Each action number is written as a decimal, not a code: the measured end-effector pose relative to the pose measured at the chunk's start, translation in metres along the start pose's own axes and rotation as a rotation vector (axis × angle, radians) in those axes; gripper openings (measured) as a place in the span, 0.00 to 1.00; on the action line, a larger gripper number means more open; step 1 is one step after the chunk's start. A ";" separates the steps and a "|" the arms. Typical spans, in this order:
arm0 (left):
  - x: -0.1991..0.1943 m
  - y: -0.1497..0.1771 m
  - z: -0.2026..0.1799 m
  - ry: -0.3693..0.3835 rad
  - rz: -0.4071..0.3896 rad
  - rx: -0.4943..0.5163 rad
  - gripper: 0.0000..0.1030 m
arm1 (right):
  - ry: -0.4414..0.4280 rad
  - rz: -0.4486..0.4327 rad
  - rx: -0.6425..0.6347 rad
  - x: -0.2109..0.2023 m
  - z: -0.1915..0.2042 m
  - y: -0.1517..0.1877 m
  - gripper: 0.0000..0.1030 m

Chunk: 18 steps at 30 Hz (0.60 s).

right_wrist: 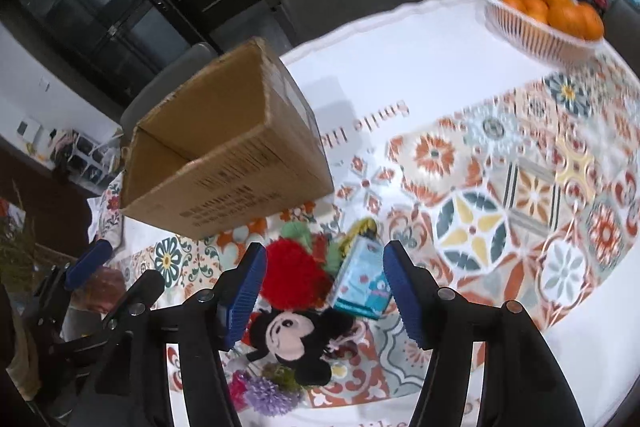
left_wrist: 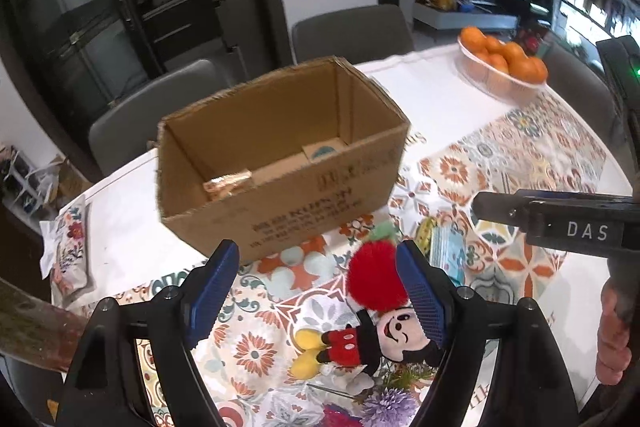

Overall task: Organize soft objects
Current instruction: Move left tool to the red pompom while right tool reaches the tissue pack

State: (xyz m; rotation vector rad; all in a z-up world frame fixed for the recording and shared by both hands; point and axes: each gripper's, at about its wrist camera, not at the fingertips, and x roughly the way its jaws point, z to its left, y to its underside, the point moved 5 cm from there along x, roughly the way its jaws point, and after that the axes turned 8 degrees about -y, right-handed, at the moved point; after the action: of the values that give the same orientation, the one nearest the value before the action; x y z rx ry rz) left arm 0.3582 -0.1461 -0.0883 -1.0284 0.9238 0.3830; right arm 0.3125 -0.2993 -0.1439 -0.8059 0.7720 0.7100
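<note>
A Mickey Mouse plush lies on the patterned tablecloth, with a red pom-pom just beyond it. My left gripper is open above them, its right finger over the plush's head. An open cardboard box stands behind, with a small shiny packet inside. In the right wrist view my right gripper is open above the plush, the pom-pom and a light-blue tissue pack. The box is at upper left. The right gripper's body shows in the left view.
A white basket of oranges sits at the table's far right, also in the right wrist view. Purple and pink artificial flowers lie near the plush. A green soft item lies by the box. Grey chairs stand behind the table.
</note>
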 end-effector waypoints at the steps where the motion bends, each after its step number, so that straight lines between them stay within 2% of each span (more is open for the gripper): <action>1: 0.003 0.002 -0.003 0.010 0.005 0.010 0.78 | -0.005 0.008 0.014 0.004 -0.005 0.004 0.60; 6: 0.019 0.012 -0.014 0.050 0.037 0.042 0.78 | -0.008 0.045 0.061 0.021 -0.020 0.017 0.61; 10: 0.035 0.020 -0.021 0.086 0.071 0.059 0.78 | -0.008 0.066 0.088 0.032 -0.029 0.024 0.67; 18: 0.066 0.035 -0.039 0.183 0.151 0.084 0.81 | -0.027 0.093 0.157 0.053 -0.046 0.035 0.68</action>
State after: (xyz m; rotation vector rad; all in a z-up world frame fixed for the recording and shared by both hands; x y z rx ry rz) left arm 0.3552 -0.1716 -0.1688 -0.9307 1.1770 0.3768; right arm 0.2977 -0.3064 -0.2204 -0.6201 0.8345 0.7322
